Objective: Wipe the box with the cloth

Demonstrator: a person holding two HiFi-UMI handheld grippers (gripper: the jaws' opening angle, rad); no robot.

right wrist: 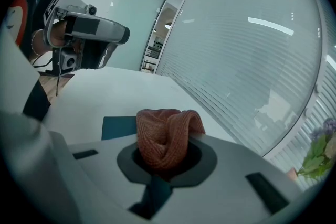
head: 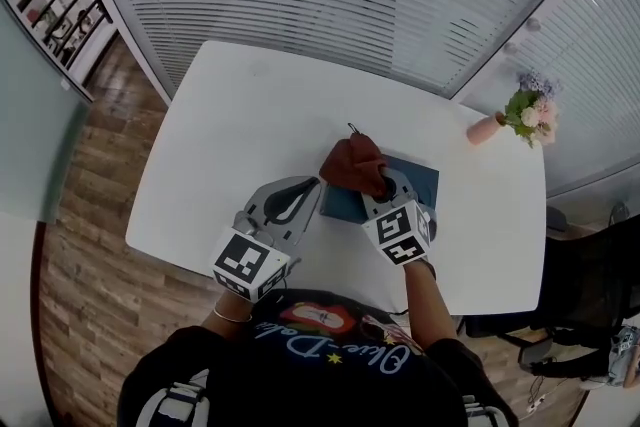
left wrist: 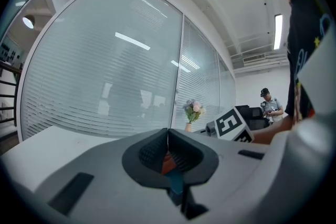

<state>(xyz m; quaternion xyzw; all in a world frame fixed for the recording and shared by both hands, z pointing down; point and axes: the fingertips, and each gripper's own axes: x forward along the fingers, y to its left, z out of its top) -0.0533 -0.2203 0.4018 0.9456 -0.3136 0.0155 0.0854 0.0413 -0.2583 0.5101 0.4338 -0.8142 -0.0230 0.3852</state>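
Observation:
A flat dark teal box (head: 415,177) lies on the white table (head: 230,115). My right gripper (head: 376,181) is shut on a bunched rust-coloured cloth (head: 350,163), which rests on the box's left part. In the right gripper view the cloth (right wrist: 167,131) bulges up out of the jaws of the right gripper (right wrist: 164,157), with the box (right wrist: 116,126) behind it. My left gripper (head: 316,189) sits at the box's left edge, its tips together. The left gripper view shows the left gripper (left wrist: 168,135) with bits of orange and teal in the gap behind the tips.
A pink vase of flowers (head: 520,115) stands at the table's far right corner. Frosted glass walls run behind the table. A dark chair (head: 590,295) stands off the right side. A person (left wrist: 269,105) stands far off in the room.

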